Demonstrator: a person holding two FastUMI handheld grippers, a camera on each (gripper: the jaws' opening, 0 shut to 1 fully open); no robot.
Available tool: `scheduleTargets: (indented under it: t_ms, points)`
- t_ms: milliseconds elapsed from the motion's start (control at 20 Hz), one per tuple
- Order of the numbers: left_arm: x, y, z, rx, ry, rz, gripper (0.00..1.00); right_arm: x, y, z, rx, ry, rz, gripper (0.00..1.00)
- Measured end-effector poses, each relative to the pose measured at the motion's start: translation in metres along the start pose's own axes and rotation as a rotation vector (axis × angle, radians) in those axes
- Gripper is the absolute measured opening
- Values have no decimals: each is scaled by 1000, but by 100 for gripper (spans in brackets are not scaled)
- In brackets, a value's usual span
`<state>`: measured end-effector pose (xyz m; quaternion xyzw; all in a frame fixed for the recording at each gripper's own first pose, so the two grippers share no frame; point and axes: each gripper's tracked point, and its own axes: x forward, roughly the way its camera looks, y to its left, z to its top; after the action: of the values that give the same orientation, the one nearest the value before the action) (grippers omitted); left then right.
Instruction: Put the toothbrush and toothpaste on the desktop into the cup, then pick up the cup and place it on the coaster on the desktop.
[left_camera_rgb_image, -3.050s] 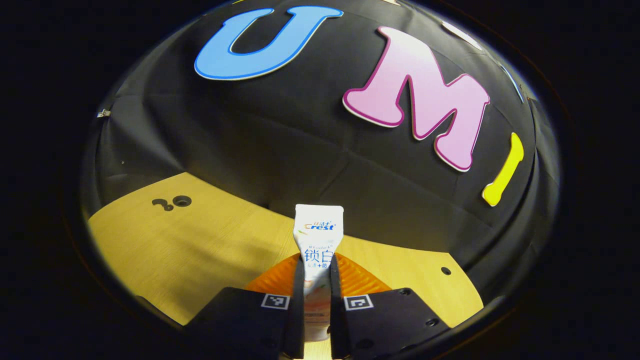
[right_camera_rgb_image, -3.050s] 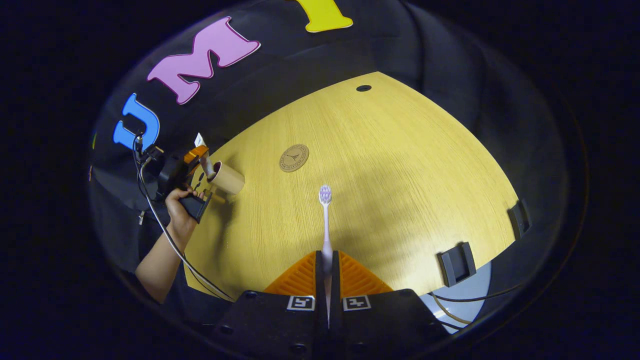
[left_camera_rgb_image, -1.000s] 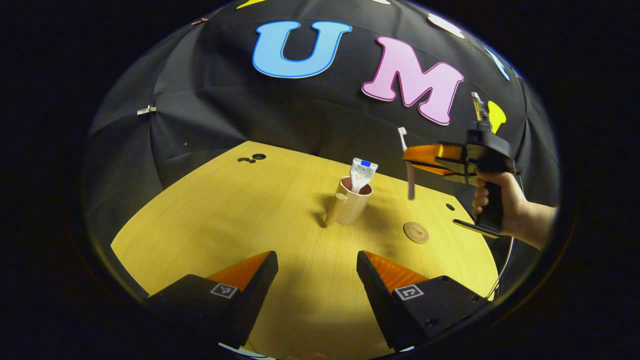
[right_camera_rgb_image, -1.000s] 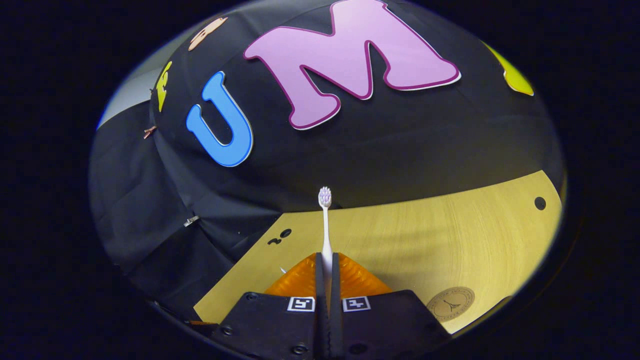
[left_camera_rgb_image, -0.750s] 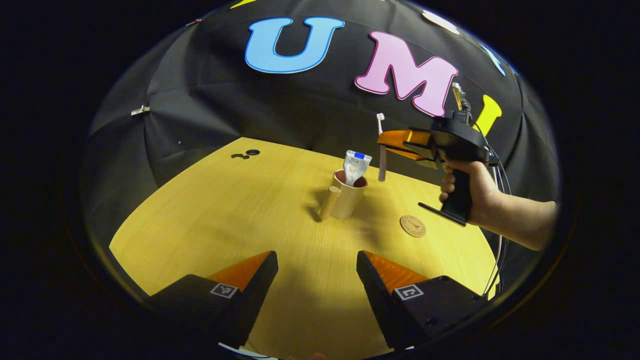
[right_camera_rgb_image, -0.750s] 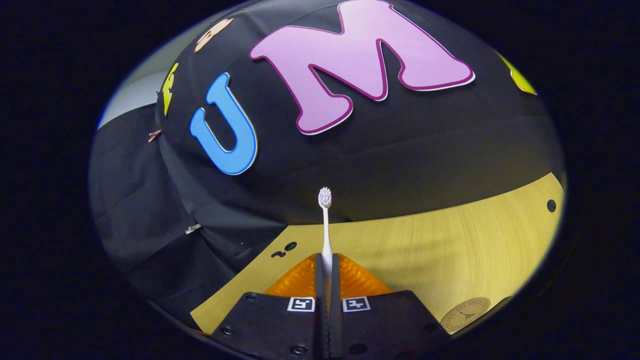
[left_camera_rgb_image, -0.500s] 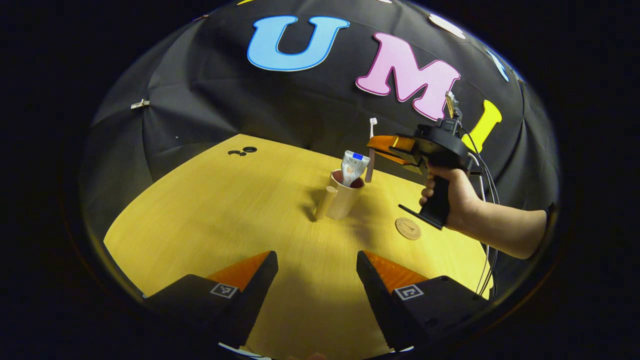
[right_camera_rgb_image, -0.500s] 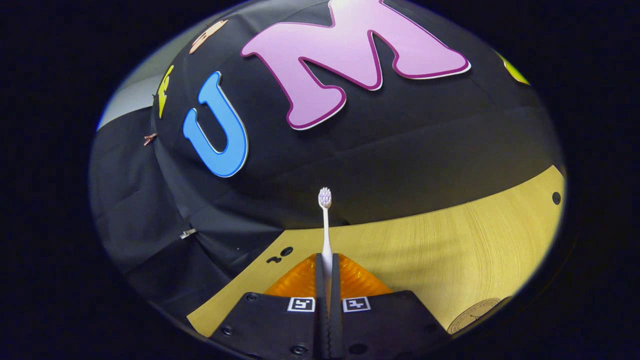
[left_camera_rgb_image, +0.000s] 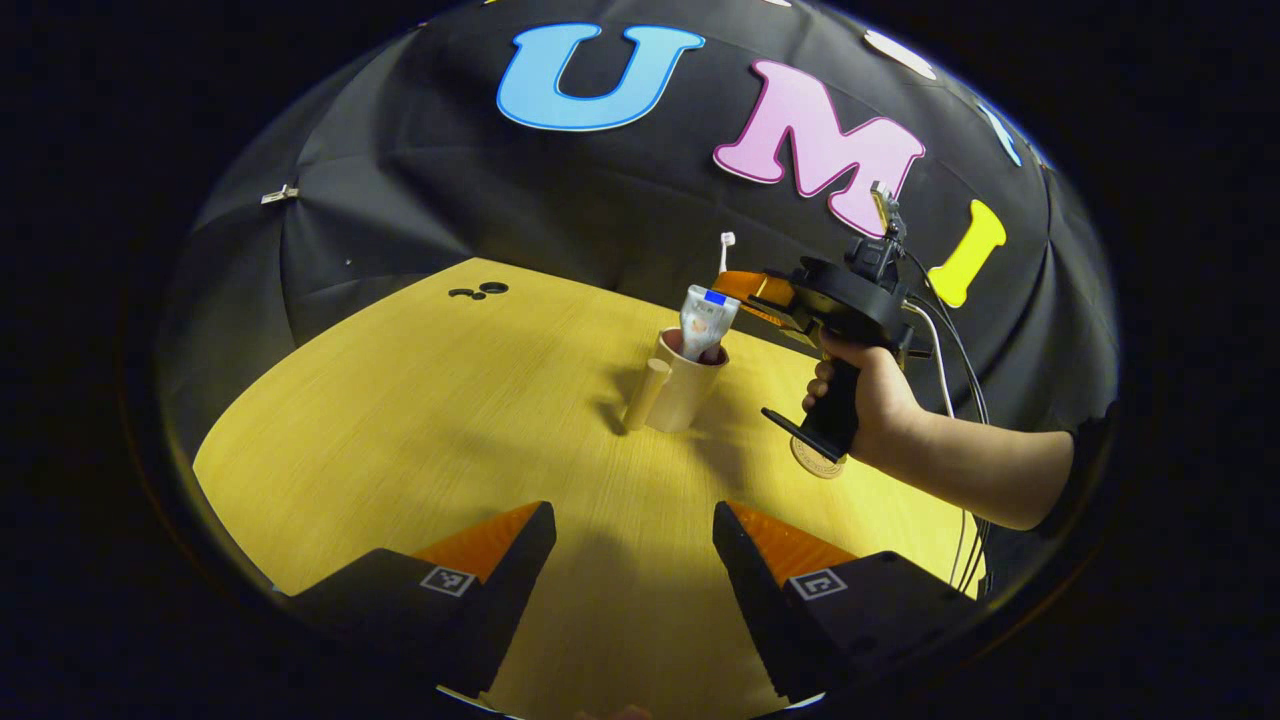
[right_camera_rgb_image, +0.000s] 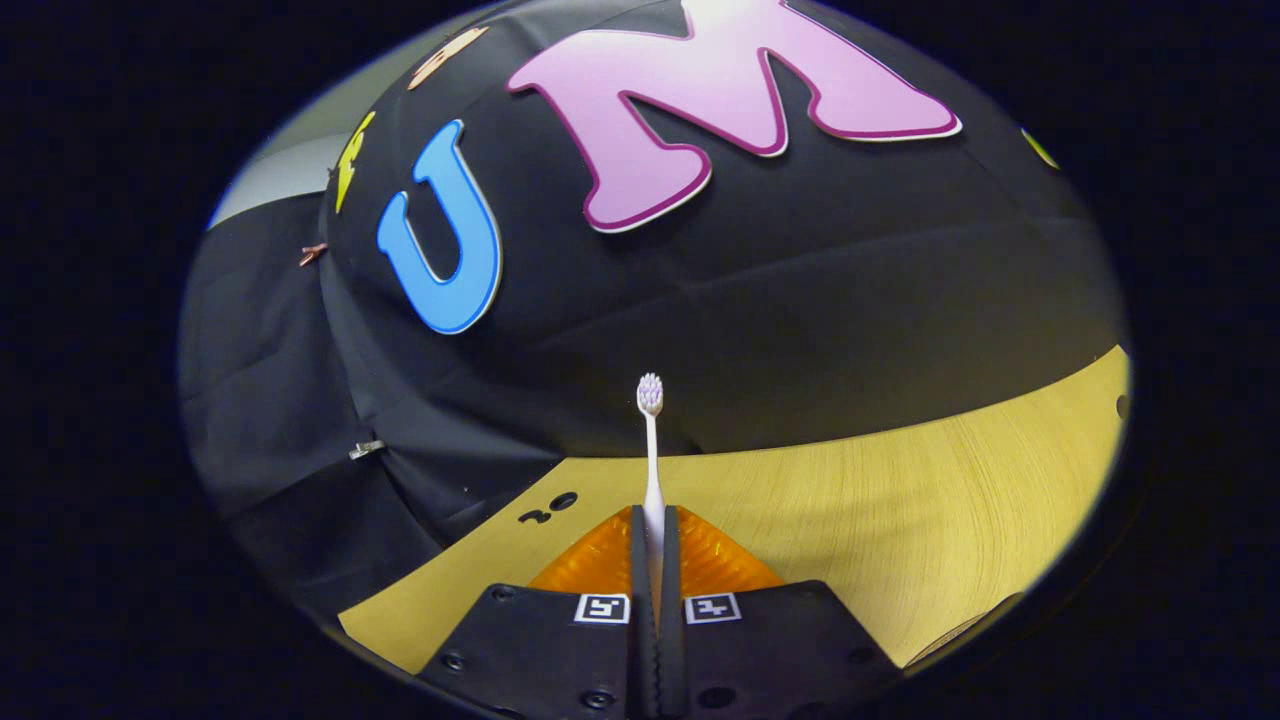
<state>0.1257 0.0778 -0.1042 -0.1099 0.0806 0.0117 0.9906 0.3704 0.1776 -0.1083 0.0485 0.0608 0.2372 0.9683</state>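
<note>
The right claw (left_camera_rgb_image: 735, 285), clenching the upright toothbrush (right_camera_rgb_image: 650, 450), is hovering just above the cup (left_camera_rgb_image: 685, 385) holding toothpaste (left_camera_rgb_image: 703, 320), while the left claw (left_camera_rgb_image: 633, 560) is gaping, farther away.

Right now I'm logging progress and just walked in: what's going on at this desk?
A person is loading a cup on the desk. The toothpaste already stands in it. The right gripper is shut on the toothbrush, held head-up at the cup's far side above the rim, not yet in. The left gripper hangs open and empty. The coaster waits beside the cup.
</note>
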Motion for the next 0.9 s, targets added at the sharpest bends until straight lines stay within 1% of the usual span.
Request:
scheduleTargets:
  t_ms: [50, 100, 150, 200, 350, 450, 500, 600, 650, 800, 900]
  points:
    - [2, 1, -1, -10, 1, 3, 98, 1, 1, -5, -16, -1, 3, 18]
    - [4, 1, -3, -19, 2, 5, 98, 1, 0, -11, -24, 1, 3, 5]
    - [6, 2, -4, -23, 2, 6, 98, -2, -2, -18, -31, 5, -2, 18]
    - [8, 3, -5, -23, 3, 7, 98, -5, -2, -24, -31, 1, 1, 6]
    - [12, 5, -4, -11, 3, 11, 98, -13, 0, -32, -61, 4, -1, 7]
    - [13, 4, -1, 8, -6, 9, 98, -22, 0, -29, -66, -2, -7, 10]
    - [14, 3, 2, 23, -9, 9, 98, -28, -1, -27, -62, -6, -12, 34]
    - [15, 3, 9, 52, -18, 5, 98, -44, -9, -23, -53, -12, -38, 46]
    - [14, 2, 14, 62, -22, -2, 98, -56, -12, -18, -44, -16, -43, 46]
    - [19, 1, 24, 107, -11, -20, 98, -89, -30, -7, -47, -15, -99, 91]
    - [23, -1, 29, 158, 11, -44, 98, -116, -48, -2, -58, 3, -151, 96]
